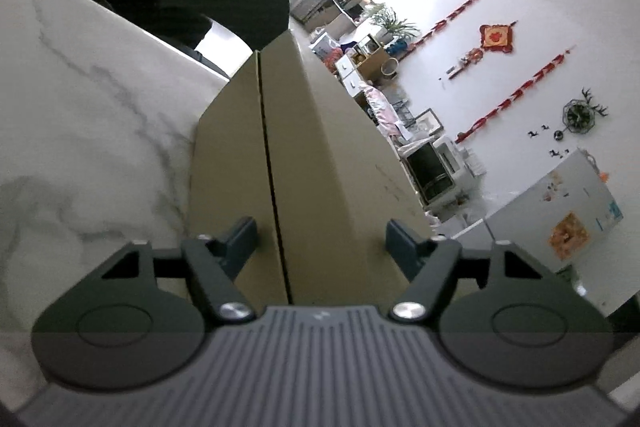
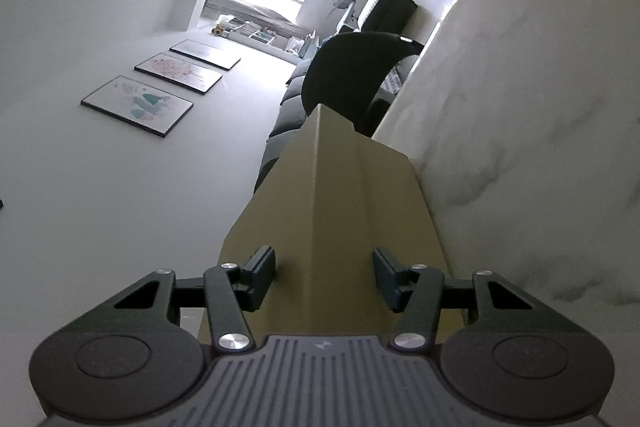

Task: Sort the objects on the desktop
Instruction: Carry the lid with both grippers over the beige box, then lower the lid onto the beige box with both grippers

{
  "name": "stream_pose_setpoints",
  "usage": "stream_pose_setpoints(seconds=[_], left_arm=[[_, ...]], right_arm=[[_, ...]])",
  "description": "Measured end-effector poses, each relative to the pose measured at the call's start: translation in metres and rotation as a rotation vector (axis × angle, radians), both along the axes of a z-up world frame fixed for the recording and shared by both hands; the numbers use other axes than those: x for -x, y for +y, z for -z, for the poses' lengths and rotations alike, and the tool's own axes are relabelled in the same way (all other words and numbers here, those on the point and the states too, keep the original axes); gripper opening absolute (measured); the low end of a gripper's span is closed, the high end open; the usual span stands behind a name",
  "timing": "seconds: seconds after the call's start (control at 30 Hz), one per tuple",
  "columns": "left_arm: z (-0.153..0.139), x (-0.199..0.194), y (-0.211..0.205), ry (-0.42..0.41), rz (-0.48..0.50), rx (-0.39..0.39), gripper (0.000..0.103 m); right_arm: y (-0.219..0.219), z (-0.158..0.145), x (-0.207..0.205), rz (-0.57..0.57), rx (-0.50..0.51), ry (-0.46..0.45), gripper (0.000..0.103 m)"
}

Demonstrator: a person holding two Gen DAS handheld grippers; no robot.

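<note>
A plain tan cardboard box (image 1: 304, 155) lies closed on the white marble tabletop (image 1: 80, 115), its two top flaps meeting along a dark seam. In the right wrist view the box (image 2: 340, 195) shows a sharp ridge running along its length.

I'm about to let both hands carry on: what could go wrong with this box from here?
1. The left tongs straddle the box where its flaps meet at an open seam; squeezing there could buckle a flap.
2. The right tongs bracket only a folded ridge, without clearly pressing it, so a lift might slip.
3. The box sits against the marble table; uneven pulls could twist it.
</note>
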State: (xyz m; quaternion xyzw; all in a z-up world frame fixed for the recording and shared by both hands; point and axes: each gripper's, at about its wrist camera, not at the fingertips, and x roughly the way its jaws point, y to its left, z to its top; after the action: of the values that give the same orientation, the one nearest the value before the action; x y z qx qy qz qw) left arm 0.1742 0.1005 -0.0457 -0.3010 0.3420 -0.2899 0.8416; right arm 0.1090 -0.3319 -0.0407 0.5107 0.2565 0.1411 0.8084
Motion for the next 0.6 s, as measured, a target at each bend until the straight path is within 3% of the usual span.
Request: stream_pose_setpoints(seconds=[0.23, 0.4, 0.6], left_arm=[[-0.003, 0.008, 0.006, -0.021, -0.01, 0.022, 0.059], [0.002, 0.01, 0.005, 0.003, -0.024, -0.003, 0.059], [0.007, 0.01, 0.007, 0.019, -0.041, 0.004, 0.058]], right_arm=[[0.012, -0.032, 0.006, 0.007, 0.112, -0.039, 0.057], [0.023, -0.045, 0.006, 0.014, 0.199, -0.037, 0.058], [0.026, -0.046, 0.002, 0.019, 0.221, -0.039, 0.058]])
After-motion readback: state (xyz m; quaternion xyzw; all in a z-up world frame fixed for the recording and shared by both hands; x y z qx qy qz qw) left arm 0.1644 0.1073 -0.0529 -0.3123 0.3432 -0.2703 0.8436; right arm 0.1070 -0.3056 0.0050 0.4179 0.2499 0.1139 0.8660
